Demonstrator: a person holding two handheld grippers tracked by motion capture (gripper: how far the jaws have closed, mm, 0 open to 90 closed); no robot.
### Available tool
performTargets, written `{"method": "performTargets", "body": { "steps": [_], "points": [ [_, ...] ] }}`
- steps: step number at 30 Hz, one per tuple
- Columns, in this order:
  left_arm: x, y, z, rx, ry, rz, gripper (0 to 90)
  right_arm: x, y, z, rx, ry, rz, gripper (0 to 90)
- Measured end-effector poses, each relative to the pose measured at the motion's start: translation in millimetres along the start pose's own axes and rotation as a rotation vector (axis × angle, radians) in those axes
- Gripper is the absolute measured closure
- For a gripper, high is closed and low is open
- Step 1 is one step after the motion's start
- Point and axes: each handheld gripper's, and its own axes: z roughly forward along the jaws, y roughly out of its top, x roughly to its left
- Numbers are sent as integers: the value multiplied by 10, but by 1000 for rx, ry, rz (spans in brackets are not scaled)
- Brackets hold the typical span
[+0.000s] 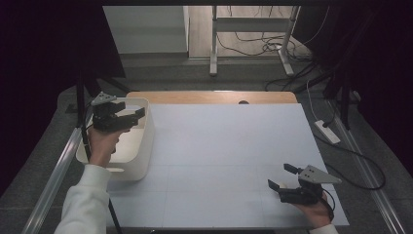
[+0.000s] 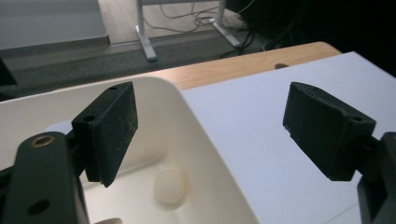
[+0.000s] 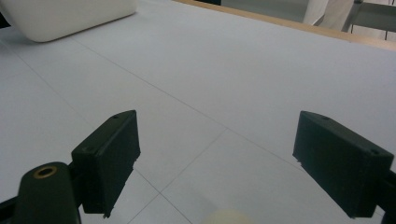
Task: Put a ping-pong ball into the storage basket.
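**One ball binned, one by the right claw**

The left claw (image 1: 132, 116) hangs wide and empty over the cream plastic bin (image 1: 146, 141) at the desk's (image 1: 229, 146) left edge; one pale round ball (image 2: 171, 185) lies directly below it on the bin floor. The right claw (image 1: 281, 176) rests wide, with what looks like a second pale ball (image 3: 226, 217) just before its jaws, nearest that hand.

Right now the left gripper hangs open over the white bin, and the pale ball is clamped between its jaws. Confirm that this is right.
Not quite. The left gripper does hang open over the white bin, but nothing sits between its jaws. The pale ball lies on the bin's floor, below and apart from the jaws, as the left gripper view shows.
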Motion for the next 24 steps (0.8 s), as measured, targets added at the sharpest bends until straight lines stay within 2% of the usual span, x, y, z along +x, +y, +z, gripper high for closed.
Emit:
{"method": "performTargets", "body": {
  "steps": [4, 12, 18, 24],
  "points": [
    [-61, 0, -17, -10, -25, 4, 185, 0, -2, 4, -2, 1, 1, 143],
    [-281, 7, -63, -27, -107, 27, 184, -6, 7, -6, -8, 1, 5, 143],
    [-440, -5, -53, -26, -155, 52, 182, -13, 18, 12, -8, 3, 5, 143],
    [-548, -40, -27, -25, -210, 53, 181, -37, 15, 23, -10, -4, 15, 143]
  ]
}}
